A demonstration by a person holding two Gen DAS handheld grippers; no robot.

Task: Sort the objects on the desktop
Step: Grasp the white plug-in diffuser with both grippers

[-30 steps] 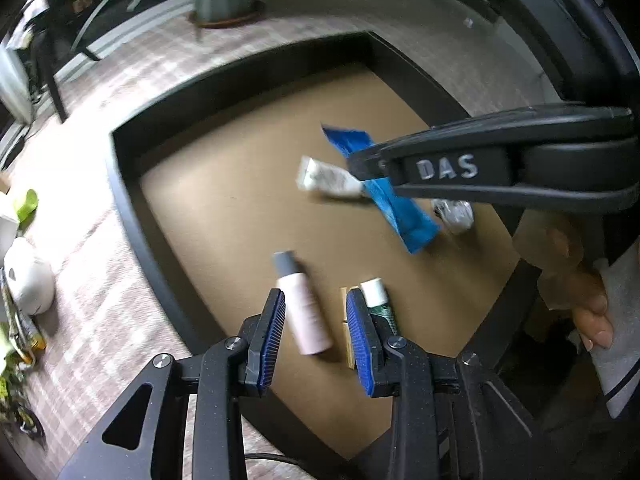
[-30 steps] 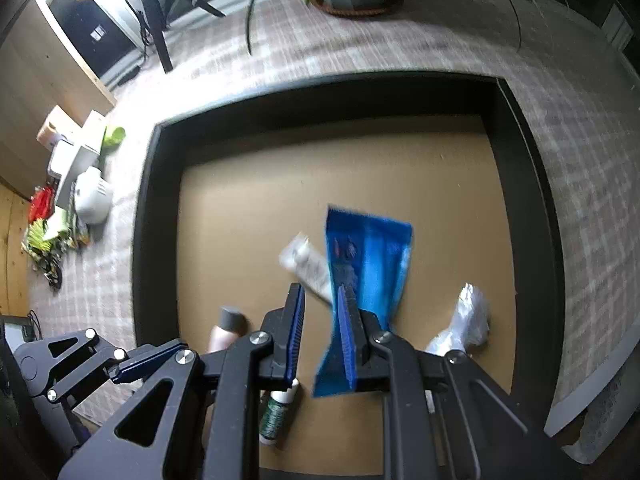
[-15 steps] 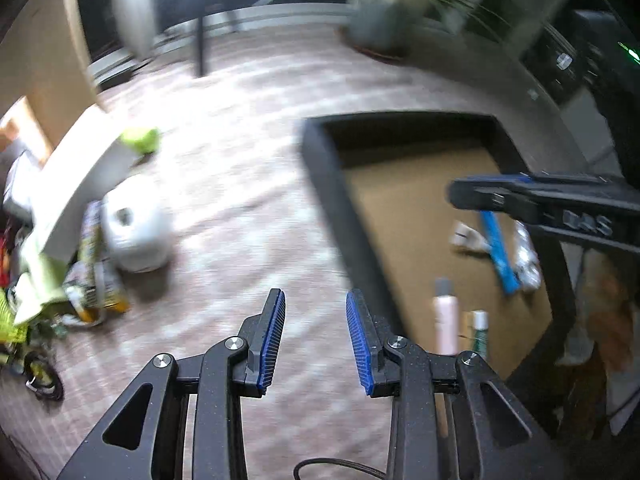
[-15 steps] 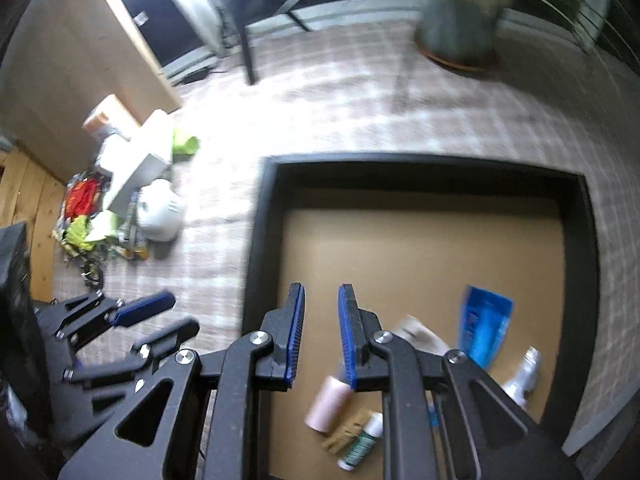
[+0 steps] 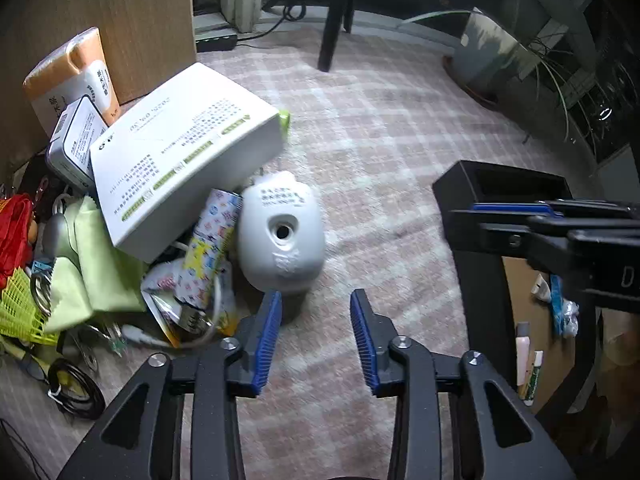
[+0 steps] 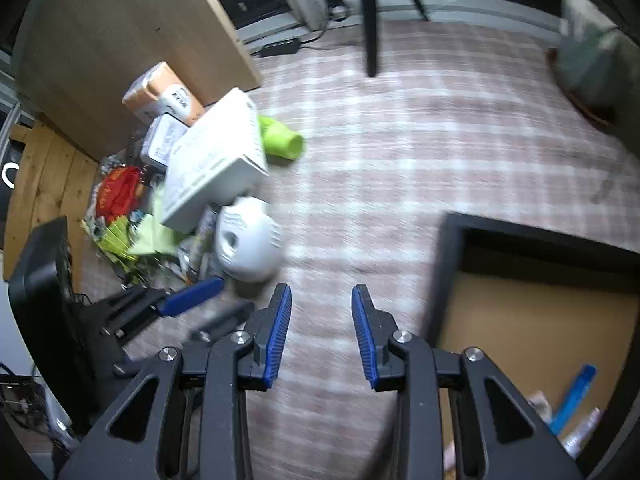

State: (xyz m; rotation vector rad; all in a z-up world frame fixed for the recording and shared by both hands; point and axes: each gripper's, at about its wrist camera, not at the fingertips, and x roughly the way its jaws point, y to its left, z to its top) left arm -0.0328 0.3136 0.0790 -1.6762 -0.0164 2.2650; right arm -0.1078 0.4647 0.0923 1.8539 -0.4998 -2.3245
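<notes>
Left gripper and right gripper, both empty with jaws opening, hang over checked cloth between white dome left and black tray right.

Pile of objects lies left of tray on carpet.

Black tray blurred, cut off at edge.

Pink checked carpet, wooden panel, potted plant beyond.
</notes>
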